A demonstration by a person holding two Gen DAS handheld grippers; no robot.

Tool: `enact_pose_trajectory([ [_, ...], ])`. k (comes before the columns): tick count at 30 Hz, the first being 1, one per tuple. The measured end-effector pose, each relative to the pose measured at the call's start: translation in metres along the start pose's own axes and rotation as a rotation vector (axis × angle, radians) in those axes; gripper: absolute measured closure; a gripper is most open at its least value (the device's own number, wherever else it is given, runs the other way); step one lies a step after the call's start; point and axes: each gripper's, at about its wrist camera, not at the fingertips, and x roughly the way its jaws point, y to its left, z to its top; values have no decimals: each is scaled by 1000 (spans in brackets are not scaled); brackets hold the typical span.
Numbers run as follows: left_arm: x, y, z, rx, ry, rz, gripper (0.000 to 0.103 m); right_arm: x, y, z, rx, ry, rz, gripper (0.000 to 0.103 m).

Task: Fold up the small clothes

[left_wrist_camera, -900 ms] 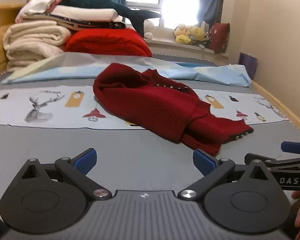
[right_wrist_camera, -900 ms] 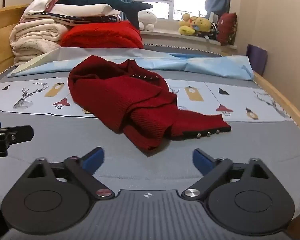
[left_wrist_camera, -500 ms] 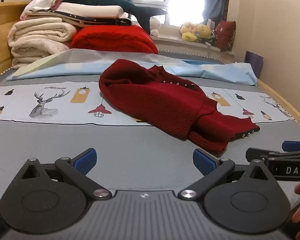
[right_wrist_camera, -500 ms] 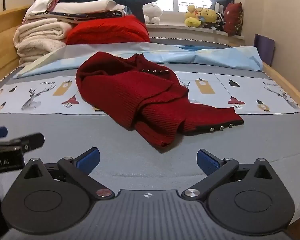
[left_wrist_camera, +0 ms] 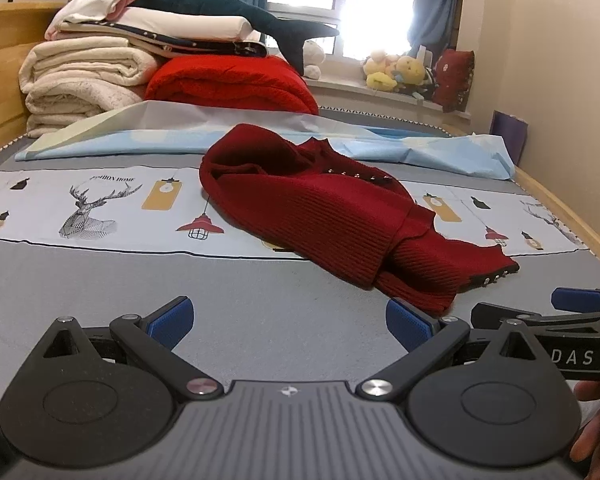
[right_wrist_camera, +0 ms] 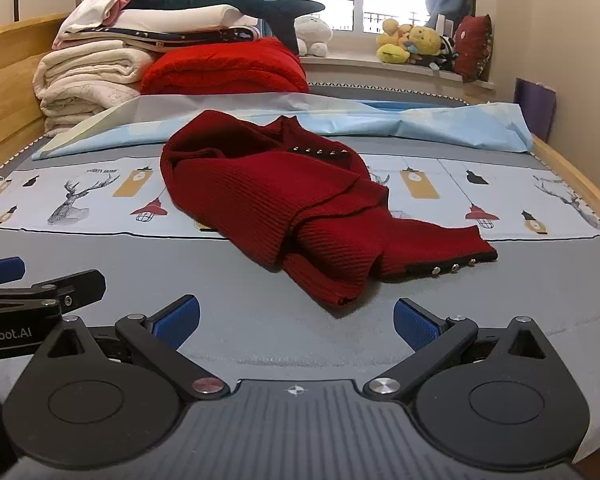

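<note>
The crumpled dark-red ribbed knit cardigan (right_wrist_camera: pixel 300 208), its sleeves partly buried, is laid on the grey printed bedsheet (right_wrist_camera: pixel 100 256) at twelve o'clock; the left gripper (left_wrist_camera: pixel 288 320) and right gripper (right_wrist_camera: pixel 296 320) are held wide apart, empty.

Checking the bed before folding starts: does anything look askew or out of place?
Only the dark red ribbed knit sweater: it lies crumpled on the grey printed bedsheet, one studded cuff trailing right. Both the left gripper and right gripper are open, touching nothing.

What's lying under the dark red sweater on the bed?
The red sweater lies across a printed sheet with deer and lamp pictures, its near end on the grey cover. Prints beneath it are hidden.
</note>
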Motion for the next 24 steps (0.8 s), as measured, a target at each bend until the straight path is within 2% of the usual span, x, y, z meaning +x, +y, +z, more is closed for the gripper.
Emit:
enact_pose_trajectory([
  [24,0,1,1,-3,4,-10,1,6,2,1,8,-2,-5,1],
])
